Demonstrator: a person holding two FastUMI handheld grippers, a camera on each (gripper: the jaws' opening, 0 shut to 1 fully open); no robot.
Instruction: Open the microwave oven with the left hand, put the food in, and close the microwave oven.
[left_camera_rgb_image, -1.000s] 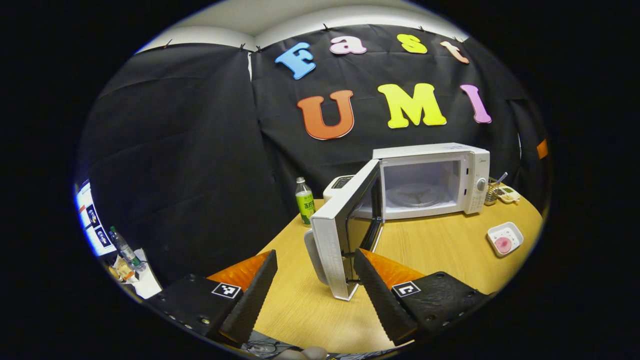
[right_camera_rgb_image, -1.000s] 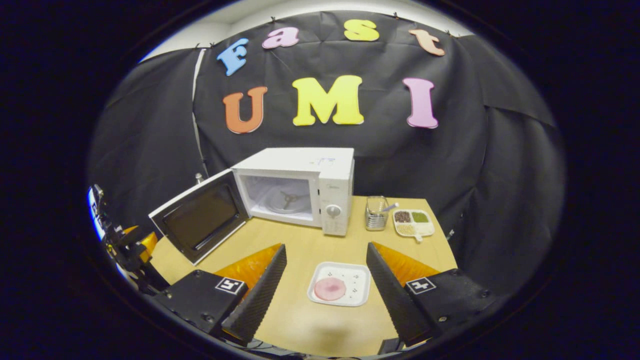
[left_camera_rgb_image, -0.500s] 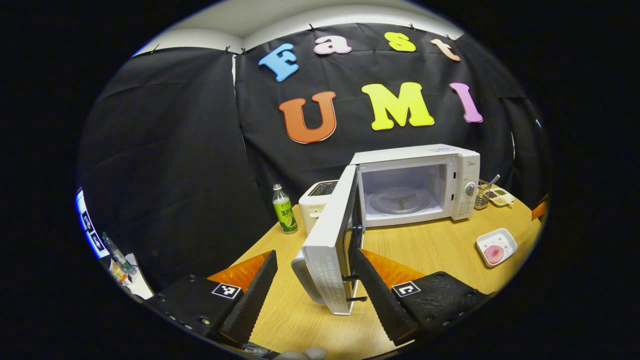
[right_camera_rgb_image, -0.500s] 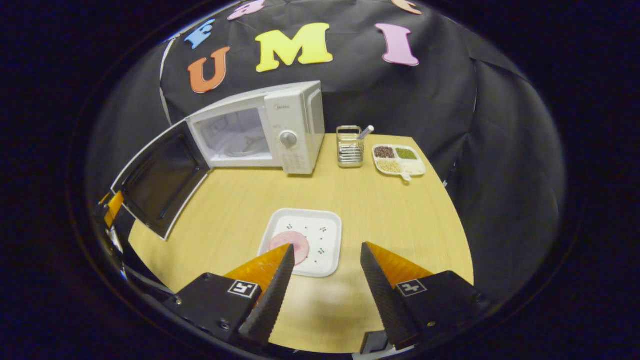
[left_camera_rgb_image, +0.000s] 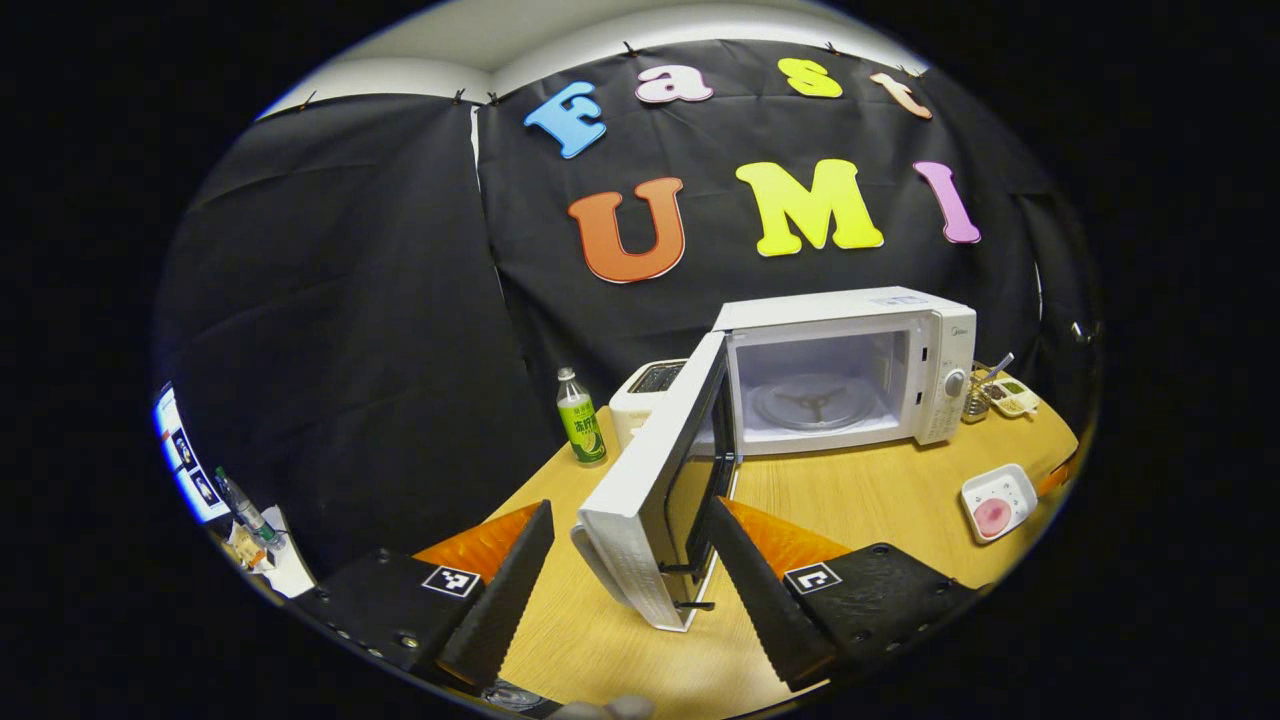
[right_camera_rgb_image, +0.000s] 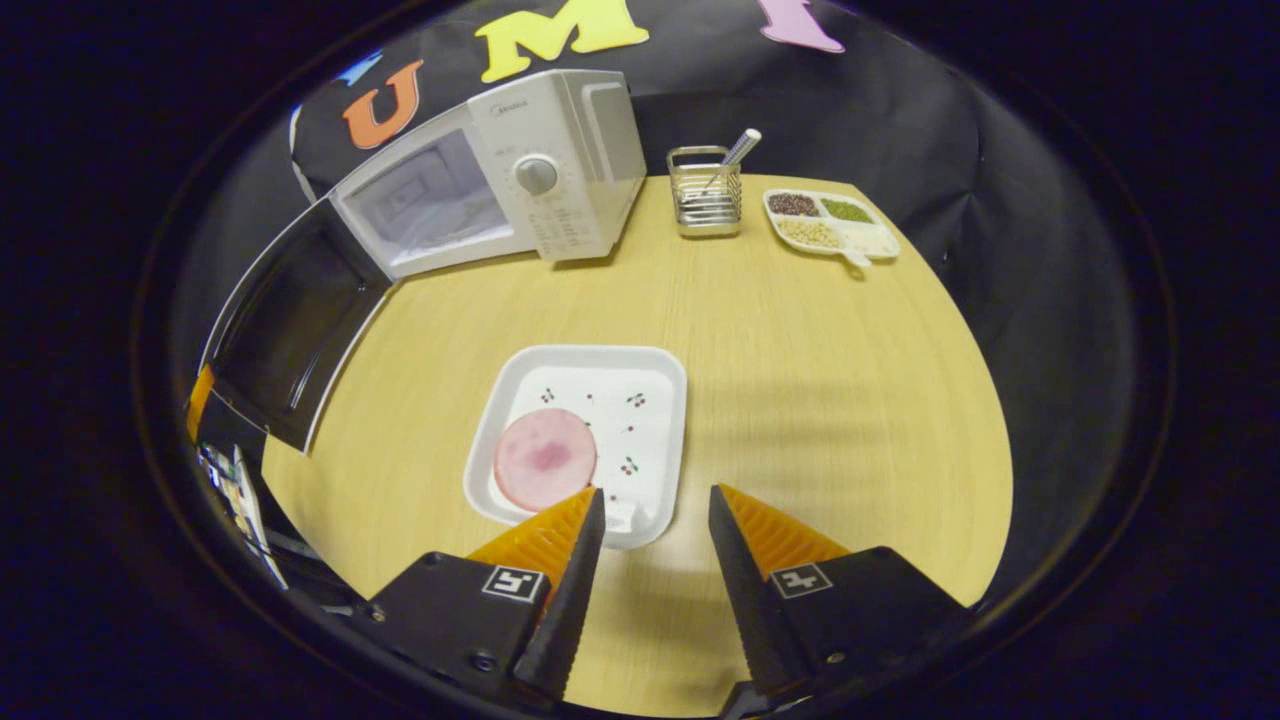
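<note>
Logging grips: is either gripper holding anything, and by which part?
Nothing is held. Left gripper is open around the microwave door's edge; right gripper is open over the plate's rim.

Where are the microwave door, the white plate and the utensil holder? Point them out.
microwave door (left_camera_rgb_image: 640, 520), left gripper view, its outer edge.
white plate (right_camera_rgb_image: 650, 400), right gripper view, its bare floor.
utensil holder (right_camera_rgb_image: 706, 195), right gripper view, its wire wall.

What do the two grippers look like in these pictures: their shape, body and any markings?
The left gripper and the right gripper look alike. Each has two long, wedge-shaped fingers that taper to a point, with ridged inner faces. Each finger sits on a black block fixed with screws, and each block carries a small square black-and-white marker.
</note>
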